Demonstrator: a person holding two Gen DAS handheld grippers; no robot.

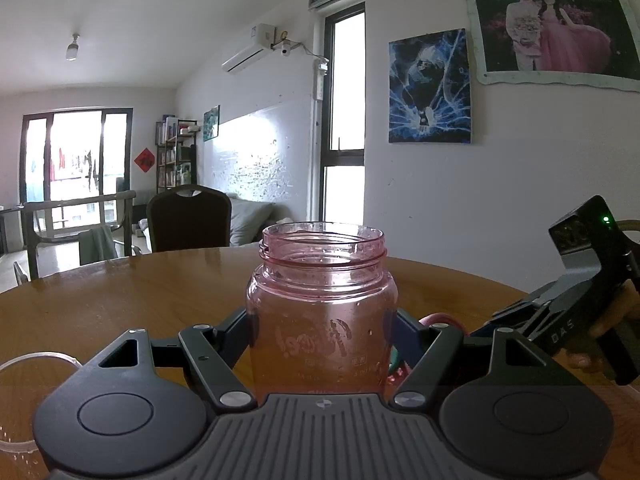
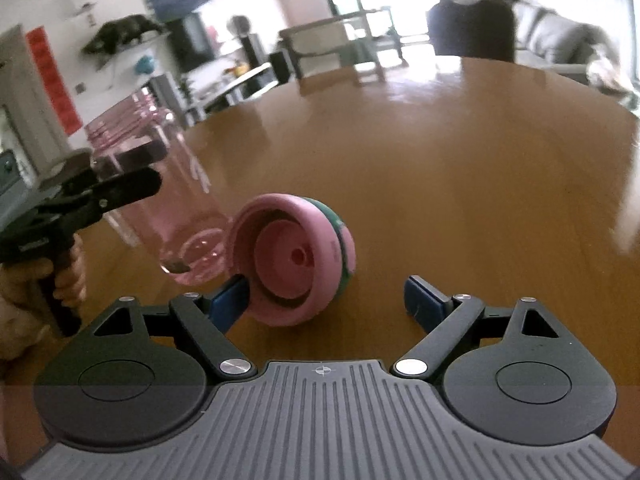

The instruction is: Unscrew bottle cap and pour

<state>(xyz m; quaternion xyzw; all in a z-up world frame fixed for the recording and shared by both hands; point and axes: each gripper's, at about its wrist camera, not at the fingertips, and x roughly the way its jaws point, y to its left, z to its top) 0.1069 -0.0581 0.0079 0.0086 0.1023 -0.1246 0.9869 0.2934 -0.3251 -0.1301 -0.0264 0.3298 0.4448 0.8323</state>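
Left gripper (image 1: 322, 332) jaws clamp the uncapped pink bottle (image 1: 322, 304). Only the right wrist view shows the cap (image 2: 296, 260) on the table (image 2: 460, 168), right gripper (image 2: 326, 300) jaws wide.

A: Left wrist view, light?
B: Daylight, bright. Balcony door (image 1: 76, 168) at nine o'clock and tall window (image 1: 346, 120) at twelve both blown out white. Table (image 1: 160, 292) carries soft sheen.

A: Sharpness?
B: Crisp centre; walls bow toward the rim, corners vignetted black.

A: Right wrist view?
B: Softer, motion-blurred background at twelve. Window glare streaks the table (image 2: 460, 140). Bottle (image 2: 168, 184) at nine o'clock smeared.
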